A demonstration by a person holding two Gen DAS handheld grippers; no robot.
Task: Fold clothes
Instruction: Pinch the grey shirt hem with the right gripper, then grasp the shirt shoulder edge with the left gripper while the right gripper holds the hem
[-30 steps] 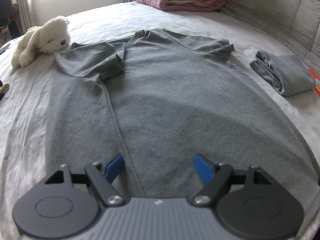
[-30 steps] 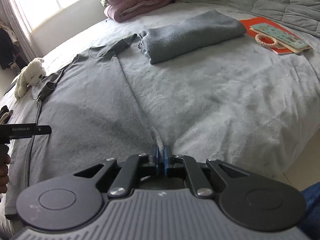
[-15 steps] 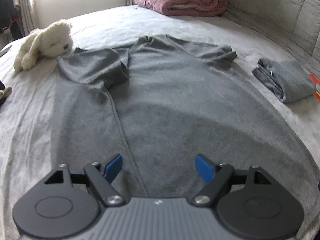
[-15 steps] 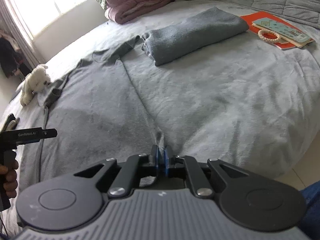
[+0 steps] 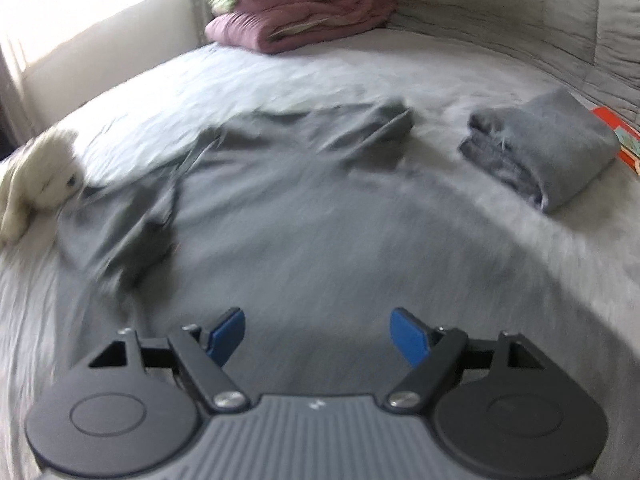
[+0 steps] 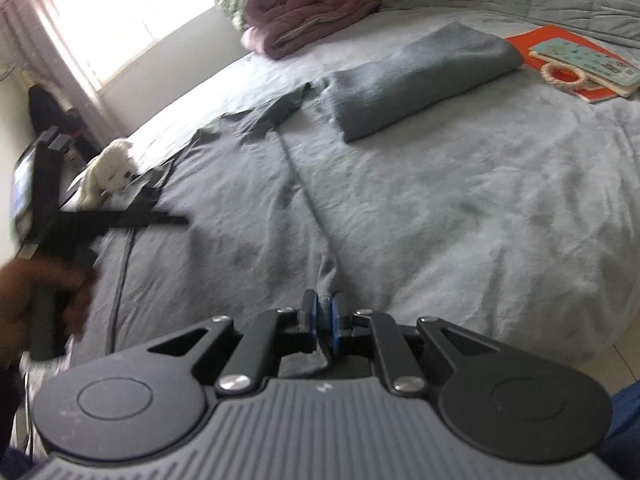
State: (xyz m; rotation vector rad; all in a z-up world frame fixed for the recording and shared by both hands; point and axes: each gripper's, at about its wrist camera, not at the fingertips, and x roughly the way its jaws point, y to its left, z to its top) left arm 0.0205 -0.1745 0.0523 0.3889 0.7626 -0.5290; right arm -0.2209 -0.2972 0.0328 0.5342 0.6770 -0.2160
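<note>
Right tool (image 6: pixel 324 314) at six o'clock of its own view, blue pads nearly together, pinching a raised fold at the near edge of the dark grey T-shirt (image 6: pixel 224 216). The fabric rises in a little ridge from the pads and runs up toward twelve o'clock as a crease.

Left tool (image 5: pixel 318 332), also at six o'clock in its view, blue pads spread wide, nothing between them. It hangs above the lower body of the shirt, gripping nothing. In the right wrist view it shows at nine o'clock as a blurred black frame, carried by the person's left hand (image 6: pixel 36 296).

The T-shirt lies flat across the bed (image 6: pixel 480 208), hem toward the tools, neck at about twelve o'clock in the left view. One sleeve is folded in at ten o'clock, the other sticks out at one o'clock.

Farther out: a white plush toy (image 5: pixel 38 176) at nine o'clock, touching the shirt's shoulder. A folded grey garment (image 5: pixel 552 152) sits at two o'clock, apart from the shirt. Beyond it lies an orange book (image 6: pixel 576 60) with a bead ring on it. At twelve o'clock a rolled pink quilt (image 5: pixel 308 4) rests by the window.
</note>
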